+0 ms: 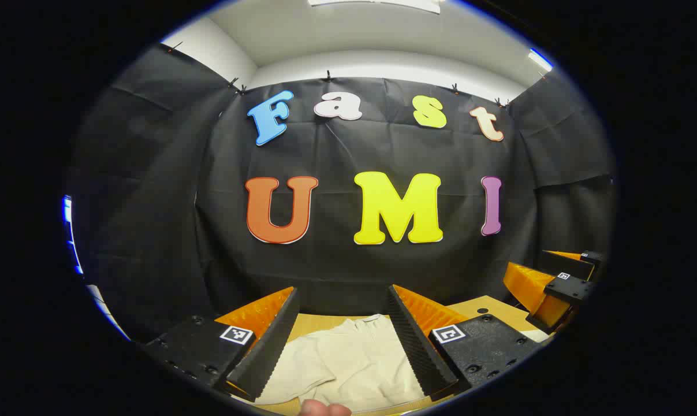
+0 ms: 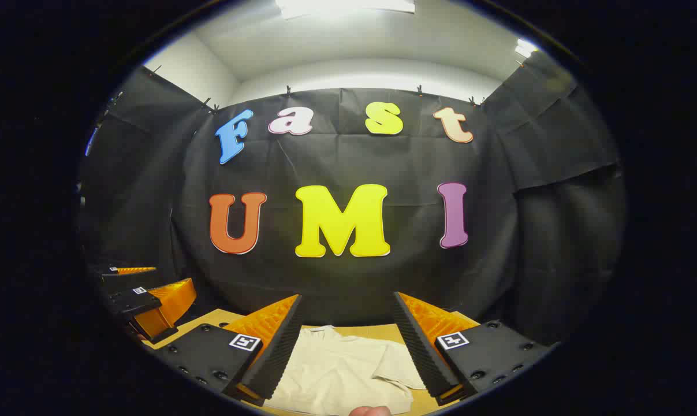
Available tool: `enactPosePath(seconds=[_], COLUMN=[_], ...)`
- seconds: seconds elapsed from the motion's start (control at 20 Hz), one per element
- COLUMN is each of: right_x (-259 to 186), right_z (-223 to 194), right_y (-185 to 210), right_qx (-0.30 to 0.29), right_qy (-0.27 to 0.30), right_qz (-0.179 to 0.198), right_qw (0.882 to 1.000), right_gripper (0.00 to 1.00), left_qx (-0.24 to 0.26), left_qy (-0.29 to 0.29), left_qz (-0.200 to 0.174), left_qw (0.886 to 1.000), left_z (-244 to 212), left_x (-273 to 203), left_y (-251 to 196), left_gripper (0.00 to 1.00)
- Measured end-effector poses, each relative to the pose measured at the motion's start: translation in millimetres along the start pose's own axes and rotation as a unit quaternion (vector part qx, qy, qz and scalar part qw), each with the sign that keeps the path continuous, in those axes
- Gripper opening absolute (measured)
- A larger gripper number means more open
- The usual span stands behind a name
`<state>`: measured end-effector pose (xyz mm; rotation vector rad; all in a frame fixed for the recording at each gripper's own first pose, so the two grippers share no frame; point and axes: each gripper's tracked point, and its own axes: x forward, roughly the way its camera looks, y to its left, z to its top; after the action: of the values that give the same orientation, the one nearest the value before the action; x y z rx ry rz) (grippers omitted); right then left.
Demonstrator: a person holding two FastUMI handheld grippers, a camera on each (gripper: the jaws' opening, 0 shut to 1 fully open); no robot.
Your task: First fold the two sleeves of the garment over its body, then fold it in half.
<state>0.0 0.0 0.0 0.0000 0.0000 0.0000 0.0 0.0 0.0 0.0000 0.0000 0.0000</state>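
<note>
A cream garment (image 1: 348, 361) lies flat on the wooden table (image 1: 492, 309), its collar toward the far wall. In the left gripper view my left gripper (image 1: 343, 306) stands open above it, nothing between its fingers, and a sleeve lies low on the left. In the right gripper view the garment (image 2: 336, 372) shows again with a short sleeve (image 2: 397, 364) lying out to the right. My right gripper (image 2: 347, 312) is open over it and holds nothing. Each view also catches the other gripper off to the side, the right gripper (image 1: 550, 289) and the left gripper (image 2: 146, 297).
Black cloth walls close the booth at the back and on both sides, just beyond the table's far edge (image 2: 377, 328). A fingertip (image 1: 324, 409) shows at the bottom of the left gripper view, and another fingertip (image 2: 370, 411) at the bottom of the right gripper view.
</note>
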Motion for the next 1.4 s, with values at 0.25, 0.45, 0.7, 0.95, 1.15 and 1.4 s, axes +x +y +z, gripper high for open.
enactPosePath(seconds=[0.25,0.45,0.7,0.95,1.15,1.4], right_x=[3.7,3.8,3.5,5.3,8.7,13.7], right_z=[3.7,2.0,6.5,7.9,6.6,4.4], right_y=[-3.6,-12.6,-25.1,-31.3,-41.1,-49.5], right_qx=[0.007,0.009,0.006,0.008,0.008,0.004], right_qy=[-0.005,-0.001,-0.005,-0.004,0.001,0.005], right_qz=[-0.003,-0.006,-0.014,-0.012,-0.017,-0.013], right_qw=[1.0,1.0,1.0,1.0,1.0,1.0], right_gripper=[0.94,0.94,0.94,0.94,0.94,0.94], left_qx=[0.001,0.006,0.005,0.01,0.01,0.007], left_qy=[0.001,-0.005,-0.005,-0.01,-0.012,-0.002], left_qz=[0.003,0.003,0.002,0.002,0.004,0.0], left_qw=[1.0,1.0,1.0,1.0,1.0,1.0], left_z=[0.2,2.8,4.4,10.4,10.3,4.6], left_x=[0.3,-0.1,-0.3,-2.1,-3.1,-0.5], left_y=[-0.4,-0.5,-1.1,-5.3,-15.0,-27.1], left_gripper=[0.96,0.96,0.96,0.96,0.96,0.96])
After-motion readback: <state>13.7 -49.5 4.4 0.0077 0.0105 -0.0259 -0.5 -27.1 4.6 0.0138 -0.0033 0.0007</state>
